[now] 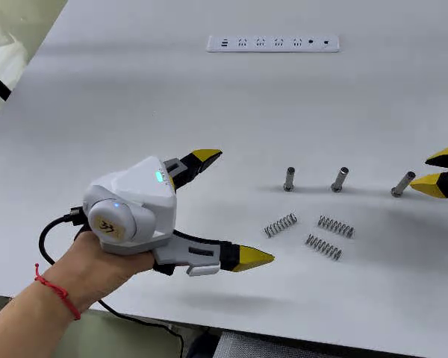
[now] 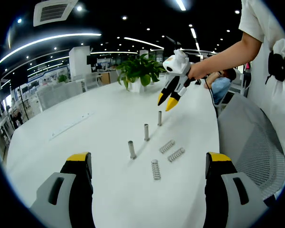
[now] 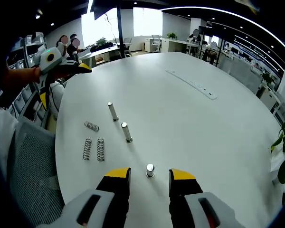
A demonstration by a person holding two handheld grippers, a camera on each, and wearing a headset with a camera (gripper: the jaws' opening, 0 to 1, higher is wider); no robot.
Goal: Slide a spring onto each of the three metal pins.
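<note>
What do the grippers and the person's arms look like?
Both the left gripper and right gripper have black fingers with yellow tips. The left has a white shell, a green light and a black cable. A red string bracelet circles that wrist.

The left gripper (image 1: 235, 206) has a chunky white plastic shell and black jaws with yellow tips. It has a small green light (image 1: 159, 177) on top and a thin black cable (image 1: 43, 237) at the back. A red string bracelet (image 1: 57, 289) is on the wrist. The person wears a white short sleeve (image 2: 256, 19).
</note>
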